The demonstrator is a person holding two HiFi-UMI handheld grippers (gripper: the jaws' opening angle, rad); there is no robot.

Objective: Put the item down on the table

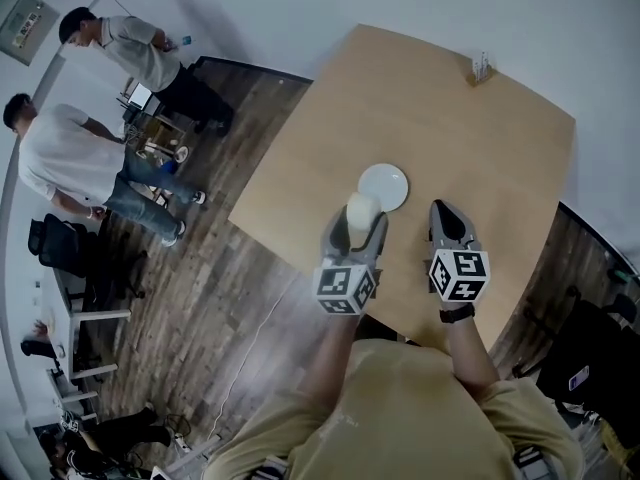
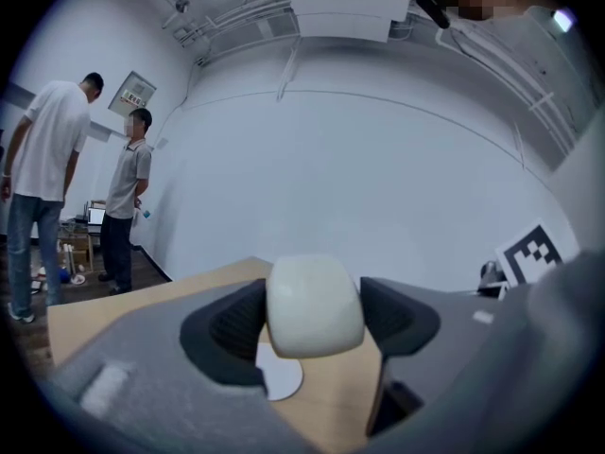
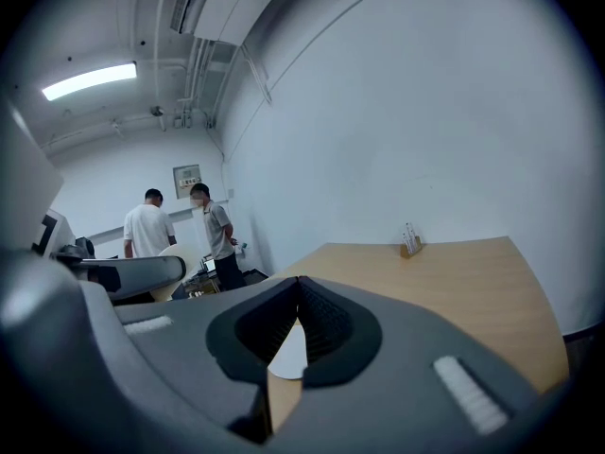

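Note:
My left gripper [image 1: 358,218] is shut on a cream-white cup [image 1: 362,212], held in the air above the near part of the wooden table [image 1: 480,148]. In the left gripper view the cup [image 2: 314,306] fills the space between the two dark pads [image 2: 234,329]. A white saucer [image 1: 384,186] lies on the table just beyond the cup, and shows under it as a pale disc [image 2: 280,375]. My right gripper [image 1: 446,214] hangs to the right of the saucer, shut with nothing in it; its tips [image 3: 299,291] meet and the saucer [image 3: 289,356] shows below them.
A small holder with cards [image 1: 480,67] stands at the table's far right corner. Two people [image 1: 90,158] stand on the wooden floor at the left by desks and chairs [image 1: 75,268]. The white wall runs behind the table.

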